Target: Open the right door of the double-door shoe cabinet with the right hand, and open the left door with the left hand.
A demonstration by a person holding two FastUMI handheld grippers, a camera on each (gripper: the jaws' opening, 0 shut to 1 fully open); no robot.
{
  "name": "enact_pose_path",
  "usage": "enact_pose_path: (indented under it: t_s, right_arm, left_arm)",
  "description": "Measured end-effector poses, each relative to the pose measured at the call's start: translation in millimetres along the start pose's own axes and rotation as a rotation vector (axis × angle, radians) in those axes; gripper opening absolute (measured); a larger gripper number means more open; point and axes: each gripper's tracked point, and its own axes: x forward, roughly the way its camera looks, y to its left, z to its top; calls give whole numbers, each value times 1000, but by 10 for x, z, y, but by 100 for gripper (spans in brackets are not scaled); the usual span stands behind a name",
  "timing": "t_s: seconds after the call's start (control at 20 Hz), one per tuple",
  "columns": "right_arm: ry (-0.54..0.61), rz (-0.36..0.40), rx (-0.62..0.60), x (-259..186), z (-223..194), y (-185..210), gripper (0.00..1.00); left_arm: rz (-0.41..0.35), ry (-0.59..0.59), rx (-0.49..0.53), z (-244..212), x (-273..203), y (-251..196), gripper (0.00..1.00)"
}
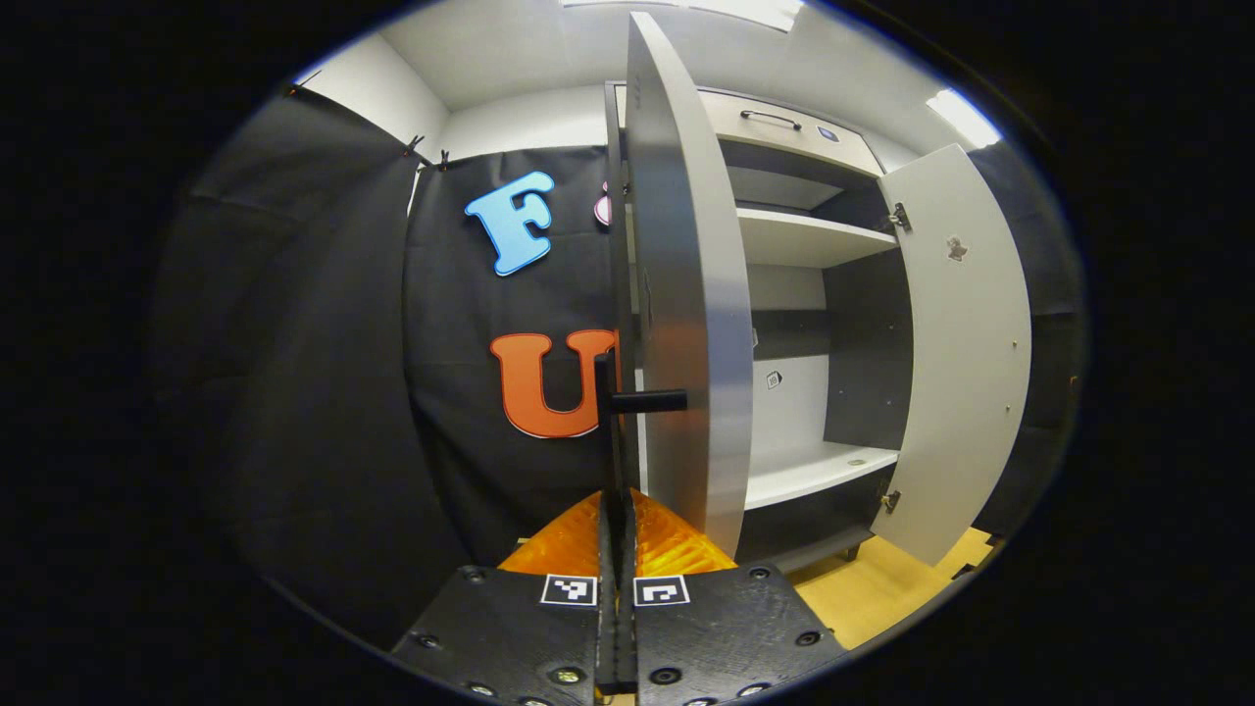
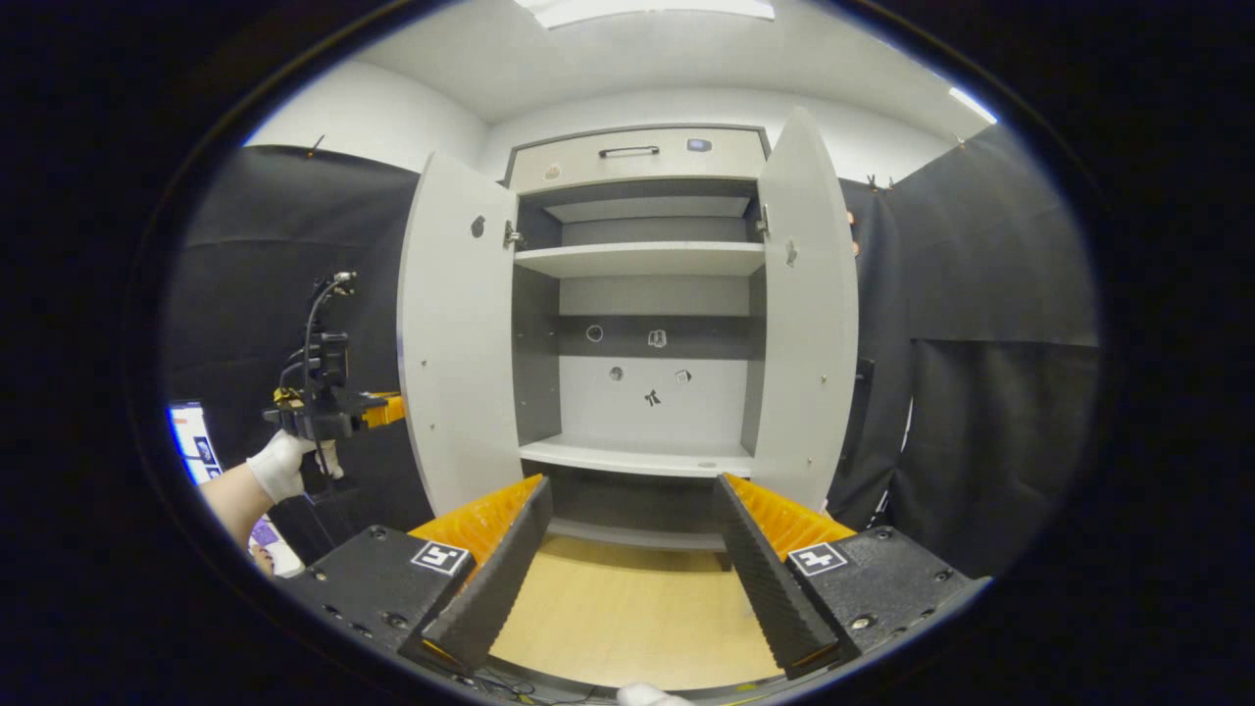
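Your left gripper (image 1: 617, 549) looks clamped on the left door's (image 1: 686, 294) handle (image 1: 642, 400); your right gripper (image 2: 632, 549) hangs wide, both cabinet (image 2: 637, 157) doors open.

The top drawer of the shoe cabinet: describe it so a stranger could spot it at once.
Find the tall grey shoe cabinet against the black cloth wall, its two doors swung wide. Above the open shelves, across the very top, runs the top drawer. It is the one closed front, and it carries a dark horizontal bar handle, whereas the doors beside it stand open.
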Motion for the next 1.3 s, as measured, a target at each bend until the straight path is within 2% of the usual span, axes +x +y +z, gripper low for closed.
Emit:
enact_pose_path:
  t_s: [0.3,0.6,0.7,0.75,0.95,1.1,1.3]
  right_arm:
    - [-9,-4,-15,-68,27,46,100]
    - [-16,-18,-16,-131,77,24,100]
    - [-16,-25,-16,-136,89,5,100]
    - [-16,-27,-16,-141,98,-2,100]
    - [-16,-37,-18,-174,108,-60,100]
    - [-19,-49,-13,-201,121,-140,100]
    - [-27,-72,-16,-274,149,-342,100]
  left_arm:
    - [5,20,6,-15,-159,1,0]
    - [78,43,64,-46,-763,-9,0]
    - [102,49,46,-44,-961,-55,40]
    - [106,52,29,-37,-1072,-113,46]
    - [116,52,-3,1,-1378,-372,96]
    - [153,38,-25,86,-1545,-487,95]
    - [133,35,-35,144,-1713,-786,96]
